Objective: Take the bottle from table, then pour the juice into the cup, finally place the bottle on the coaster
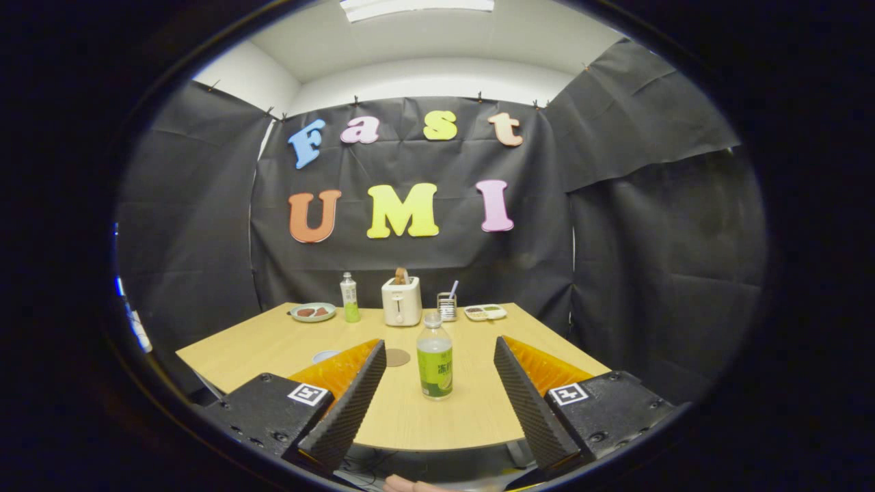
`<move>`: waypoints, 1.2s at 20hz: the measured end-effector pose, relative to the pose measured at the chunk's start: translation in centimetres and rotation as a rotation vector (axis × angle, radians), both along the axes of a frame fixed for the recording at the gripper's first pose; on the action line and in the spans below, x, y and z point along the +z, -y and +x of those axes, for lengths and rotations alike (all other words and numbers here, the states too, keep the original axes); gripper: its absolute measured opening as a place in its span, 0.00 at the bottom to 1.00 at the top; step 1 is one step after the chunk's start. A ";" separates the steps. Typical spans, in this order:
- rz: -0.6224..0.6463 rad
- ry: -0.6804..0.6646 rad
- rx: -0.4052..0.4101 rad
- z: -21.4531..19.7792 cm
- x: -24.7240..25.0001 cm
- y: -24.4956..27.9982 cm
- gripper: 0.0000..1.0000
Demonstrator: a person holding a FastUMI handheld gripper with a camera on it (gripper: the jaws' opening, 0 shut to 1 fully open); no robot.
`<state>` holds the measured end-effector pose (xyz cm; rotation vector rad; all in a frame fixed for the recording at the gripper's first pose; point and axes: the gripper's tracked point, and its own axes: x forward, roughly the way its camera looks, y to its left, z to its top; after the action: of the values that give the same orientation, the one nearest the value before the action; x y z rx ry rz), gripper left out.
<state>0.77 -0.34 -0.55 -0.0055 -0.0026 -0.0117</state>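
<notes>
The bottle [435, 357] is standing upright on the desk [273, 342], capped and part full of pale juice, and I am taking it as my landmark. It is sitting between the fingers of my hand-held gripper [436, 389], a little ahead of their tips, and touching neither one. I am holding the fingers spread wide apart, gripping nothing. Nothing is standing between the fingers and the bottle.

Just behind the bottle and to its left, the round coaster [397, 357] is lying flat on the desk. Further left again, the cup [325, 356] is peeking out from behind my left finger [348, 403], which is hiding most of it.

Well behind the bottle, along the desk's far edge, a toaster [401, 301] with a slice sticking out is standing. Left of the toaster are a second, slimmer bottle [350, 298] and a plate [313, 312] carrying dark pieces. Right of the toaster are a small holder [447, 305] with something poking out of it and a shallow divided tray [485, 312].
</notes>
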 end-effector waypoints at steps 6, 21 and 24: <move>0.011 -0.022 0.009 2.0 -1.3 -0.3 1.00; -0.045 -0.078 0.091 11.3 -7.9 -3.1 1.00; -0.070 -0.028 0.024 13.5 -7.6 -1.3 1.00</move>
<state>14.30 0.92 -8.16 -0.0752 0.0250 0.0127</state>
